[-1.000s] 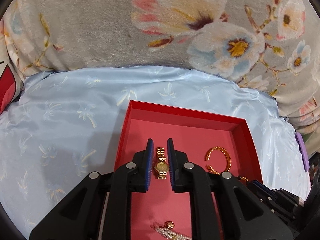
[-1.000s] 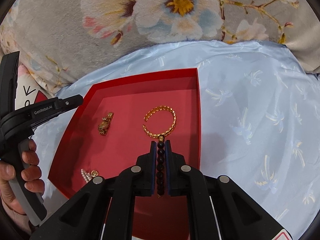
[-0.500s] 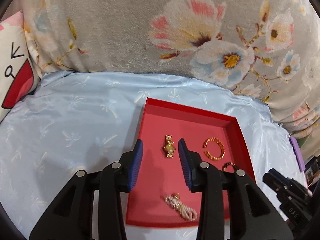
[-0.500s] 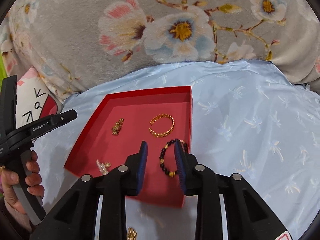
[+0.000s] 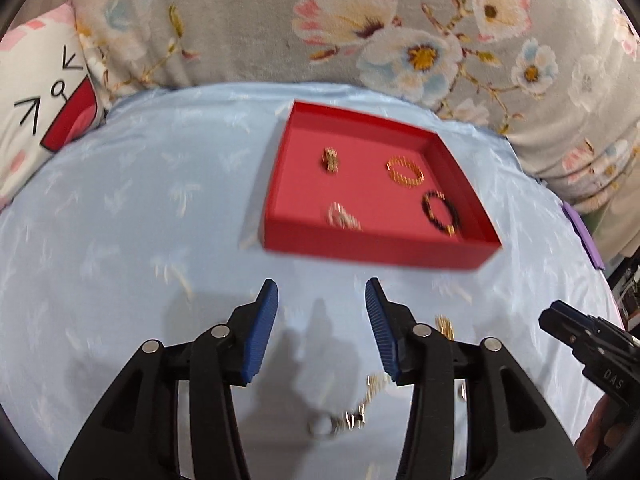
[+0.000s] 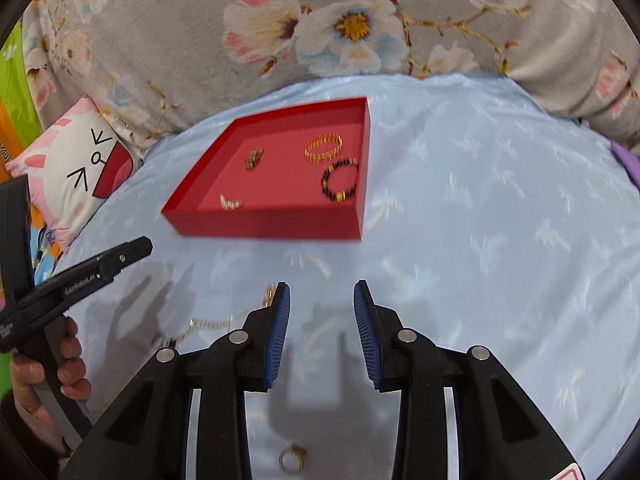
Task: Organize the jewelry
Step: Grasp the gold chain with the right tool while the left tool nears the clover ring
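1. Nearest the right gripper [image 6: 322, 336] is a small gold ring [image 6: 293, 459], on the blue cloth [image 6: 480, 240] below and slightly left of the jaw gap, close under the gripper body. The jaws stand wide apart and hold nothing, touching only air above the cloth.

2. Nearest the left gripper [image 5: 319, 332] is a thin gold chain [image 5: 362, 404]. It lies on the cloth beneath the right jaw, its long axis running from low centre up towards the right. It seems to end in a pale, blurred pendant [image 5: 320, 426] below the gap. These jaws are also wide apart and empty.

3. In the right wrist view the chain [image 6: 212, 326] runs left from the left jaw, roughly crosswise to the fingers, between the two grippers. I judge the left gripper the nearer to the chain and the right the nearer to the ring. Either pick needs the gripper drawn back and tipped down, since both pieces sit behind the fingertips.

4. Farther out, well apart from both grippers, is the red tray [image 5: 380, 248]. It holds a pearl piece [image 5: 342, 218] near the front wall and a dark bead bracelet [image 5: 440, 212] to its right.

5. Beyond those lie a small gold watch [image 5: 331, 160] and a gold bangle [image 5: 405, 171].
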### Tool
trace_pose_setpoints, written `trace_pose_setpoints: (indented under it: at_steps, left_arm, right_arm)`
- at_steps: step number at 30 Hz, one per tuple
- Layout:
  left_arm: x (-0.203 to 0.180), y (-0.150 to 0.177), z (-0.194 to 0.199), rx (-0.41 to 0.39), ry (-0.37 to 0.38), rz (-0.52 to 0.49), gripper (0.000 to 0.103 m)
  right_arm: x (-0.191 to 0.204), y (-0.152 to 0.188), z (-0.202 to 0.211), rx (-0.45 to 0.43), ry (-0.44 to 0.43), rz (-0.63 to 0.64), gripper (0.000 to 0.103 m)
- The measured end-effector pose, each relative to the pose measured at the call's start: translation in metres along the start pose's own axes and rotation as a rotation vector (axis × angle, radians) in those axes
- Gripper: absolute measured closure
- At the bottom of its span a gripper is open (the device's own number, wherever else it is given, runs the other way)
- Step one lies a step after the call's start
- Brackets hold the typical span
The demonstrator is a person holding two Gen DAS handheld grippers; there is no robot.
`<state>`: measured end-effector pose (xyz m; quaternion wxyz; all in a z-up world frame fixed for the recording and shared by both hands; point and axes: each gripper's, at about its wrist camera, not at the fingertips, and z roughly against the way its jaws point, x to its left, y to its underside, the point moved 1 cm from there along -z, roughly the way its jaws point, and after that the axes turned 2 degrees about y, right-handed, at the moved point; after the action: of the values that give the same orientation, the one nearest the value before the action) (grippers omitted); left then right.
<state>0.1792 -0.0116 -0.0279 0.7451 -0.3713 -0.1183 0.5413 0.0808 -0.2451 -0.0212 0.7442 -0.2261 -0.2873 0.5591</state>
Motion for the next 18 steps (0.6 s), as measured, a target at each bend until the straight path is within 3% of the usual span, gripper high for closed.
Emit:
trace_pose_setpoints:
  at_steps: [8,18]
  left_arm:
    - [-0.007,0.060,0.007,0.085,0.015,-0.009,0.059]
    - [-0.013,0.079,0.013,0.073,-0.033,-0.042,0.059]
  right_arm:
    - [-0.006,0.043,0.006,0.070,-0.004,-0.035,0.070]
    - [0.021,0.045,-0.015,0.107,-0.049,0.011,0.070]
